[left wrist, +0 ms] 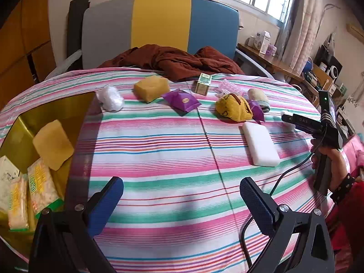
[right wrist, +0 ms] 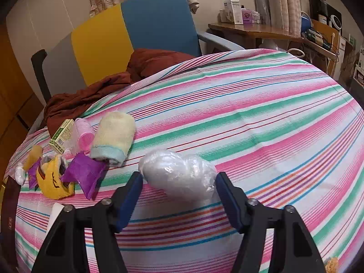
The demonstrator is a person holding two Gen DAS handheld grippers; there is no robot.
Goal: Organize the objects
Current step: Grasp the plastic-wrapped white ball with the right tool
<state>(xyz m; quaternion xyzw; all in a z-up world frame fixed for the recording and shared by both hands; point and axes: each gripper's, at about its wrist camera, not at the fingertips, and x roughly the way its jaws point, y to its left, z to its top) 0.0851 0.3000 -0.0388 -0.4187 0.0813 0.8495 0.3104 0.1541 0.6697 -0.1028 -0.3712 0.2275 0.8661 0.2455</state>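
Striped cloth in pink, green and white covers the surface, with a grey, yellow and blue chair behind it and a rust-brown garment heaped at the far edge. Over the near part of the cloth the left tongs hang released, their blue pads wide apart with nothing between them. To their left a gold tray holds a tan sponge block and some wrapped packets. Further back lie a crumpled clear plastic wad, a second tan sponge, a purple pouch, a small green box, a yellow knitted toy and a white foam slab.

On the right, a hand grips the handle of the right tongs. These straddle a clear plastic bundle lying on the cloth; the right pad touches the wrap, the left stands just beside it, so they are not yet clenched. A rolled cream towel lies nearby.
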